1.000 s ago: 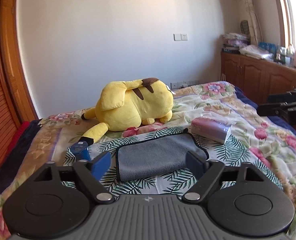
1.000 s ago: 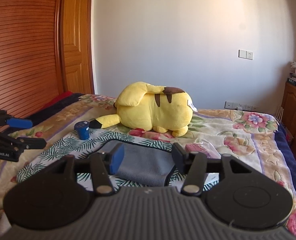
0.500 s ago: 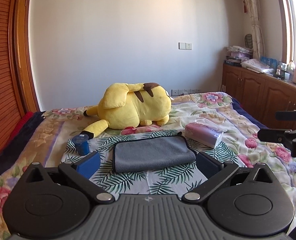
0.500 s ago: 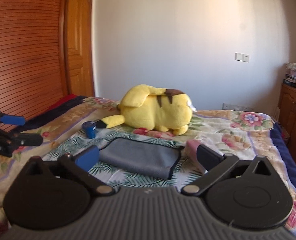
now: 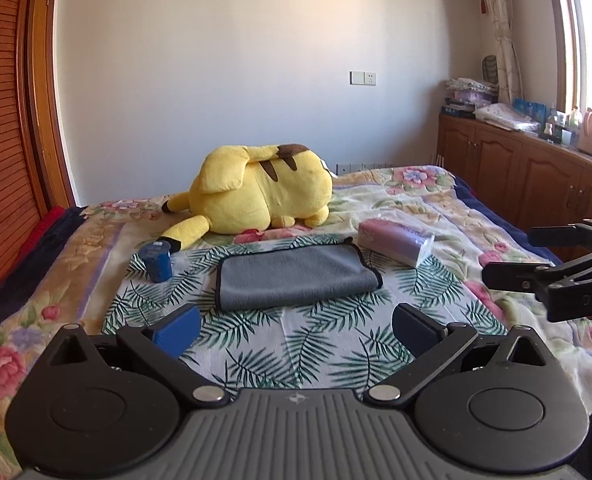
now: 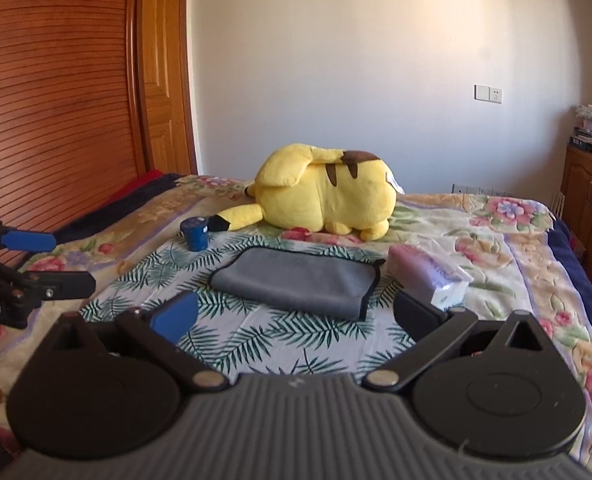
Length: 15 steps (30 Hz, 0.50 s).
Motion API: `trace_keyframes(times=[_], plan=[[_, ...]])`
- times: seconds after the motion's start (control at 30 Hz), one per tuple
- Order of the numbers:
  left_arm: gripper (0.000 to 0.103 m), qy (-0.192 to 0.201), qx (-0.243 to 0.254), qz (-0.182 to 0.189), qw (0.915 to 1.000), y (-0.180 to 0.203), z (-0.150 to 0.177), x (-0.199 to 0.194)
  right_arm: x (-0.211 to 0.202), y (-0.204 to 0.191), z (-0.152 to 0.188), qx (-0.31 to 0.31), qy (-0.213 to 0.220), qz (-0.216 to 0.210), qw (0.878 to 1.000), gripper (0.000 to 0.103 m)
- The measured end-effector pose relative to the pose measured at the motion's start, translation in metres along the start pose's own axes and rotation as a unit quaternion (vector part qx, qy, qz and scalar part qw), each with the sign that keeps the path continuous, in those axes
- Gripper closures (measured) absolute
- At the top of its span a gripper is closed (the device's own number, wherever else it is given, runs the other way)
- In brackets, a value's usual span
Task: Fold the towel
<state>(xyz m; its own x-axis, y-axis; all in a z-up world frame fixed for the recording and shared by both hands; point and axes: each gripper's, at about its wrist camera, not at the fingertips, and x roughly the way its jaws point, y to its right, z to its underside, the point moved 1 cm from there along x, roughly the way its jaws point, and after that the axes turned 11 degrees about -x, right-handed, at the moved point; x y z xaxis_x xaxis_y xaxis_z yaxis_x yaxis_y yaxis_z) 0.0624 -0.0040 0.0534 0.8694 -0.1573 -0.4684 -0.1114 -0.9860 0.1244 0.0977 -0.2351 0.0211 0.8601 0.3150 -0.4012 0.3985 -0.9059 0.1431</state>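
A grey towel (image 5: 296, 276) with black trim lies folded flat on the leaf-print sheet of the bed; it also shows in the right wrist view (image 6: 296, 280). My left gripper (image 5: 296, 328) is open and empty, held back from the towel's near edge. My right gripper (image 6: 296, 314) is open and empty, also short of the towel. The right gripper shows at the right edge of the left wrist view (image 5: 552, 276), and the left gripper at the left edge of the right wrist view (image 6: 27, 268).
A yellow plush toy (image 5: 259, 196) lies behind the towel. A blue cup (image 5: 157, 262) stands to its left and a pink tissue pack (image 5: 394, 242) to its right. Wooden cabinets (image 5: 536, 176) line the right wall and a wooden wardrobe (image 6: 55, 100) the left.
Both grippers have opened wider and pulled back from the towel, which now lies farther ahead of the fingers. The towel has not moved.
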Motion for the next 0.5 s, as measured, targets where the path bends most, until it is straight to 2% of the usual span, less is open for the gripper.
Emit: trace_keyframes(times=[0.2,0.5], plan=[[0.016,0.0,0.009,-0.007,0.9999,0.005,0.016,-0.006,-0.001,-0.008,0.014,0.002,0.002,0.004,1.0,0.0],[0.016,-0.01,-0.012,-0.015,0.9998,0.002,0.039,-0.004,-0.004,-0.021,0.039,0.009,-0.005,0.012,1.0,0.0]])
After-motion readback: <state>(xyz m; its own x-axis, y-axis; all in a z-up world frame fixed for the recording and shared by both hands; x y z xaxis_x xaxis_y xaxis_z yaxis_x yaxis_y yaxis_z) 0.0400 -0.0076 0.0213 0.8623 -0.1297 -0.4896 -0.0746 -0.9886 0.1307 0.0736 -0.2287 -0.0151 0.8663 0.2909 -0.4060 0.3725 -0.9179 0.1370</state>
